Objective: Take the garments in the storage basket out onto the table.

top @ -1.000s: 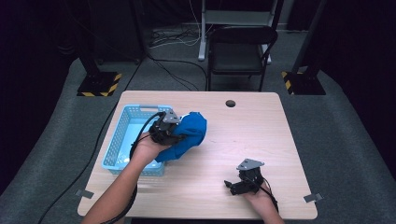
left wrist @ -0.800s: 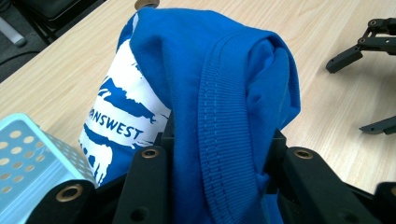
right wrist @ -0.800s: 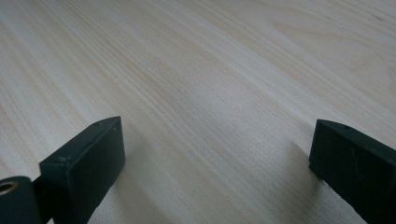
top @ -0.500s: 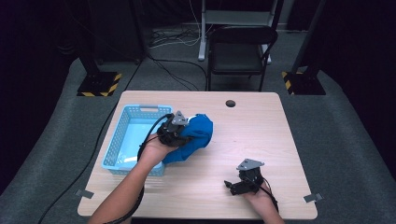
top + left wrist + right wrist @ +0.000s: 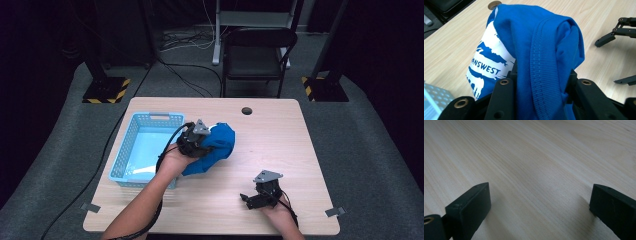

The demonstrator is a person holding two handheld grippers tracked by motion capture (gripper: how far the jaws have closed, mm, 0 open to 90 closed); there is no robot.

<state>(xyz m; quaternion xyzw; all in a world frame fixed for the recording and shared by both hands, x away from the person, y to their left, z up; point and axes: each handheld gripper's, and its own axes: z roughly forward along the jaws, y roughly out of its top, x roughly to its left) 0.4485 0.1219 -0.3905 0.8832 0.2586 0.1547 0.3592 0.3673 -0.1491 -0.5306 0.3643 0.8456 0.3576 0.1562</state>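
Observation:
A blue T-shirt (image 5: pixel 217 145) with a white print hangs bunched above the wooden table (image 5: pixel 280 135), just right of the light-blue basket (image 5: pixel 140 150). My left gripper (image 5: pixel 197 140) is shut on it; in the left gripper view the blue cloth (image 5: pixel 544 50) is pinched between both black jaws, and the white print reads "ANSWEST". My right gripper (image 5: pixel 252 198) rests low on the table near the front right, open, with bare wood between its fingertips (image 5: pixel 471 207). The right gripper's jaws (image 5: pixel 616 32) also show at the far right of the left gripper view.
A round cable hole (image 5: pixel 246 110) is in the table near its far edge. Behind the table stand a black chair (image 5: pixel 257 55) and stand bases with yellow-black tape (image 5: pixel 105 92). Grey carpet surrounds the table.
My left gripper has carried the blue T-shirt to the right, away from the basket and toward the table's middle. The right gripper has stayed in place.

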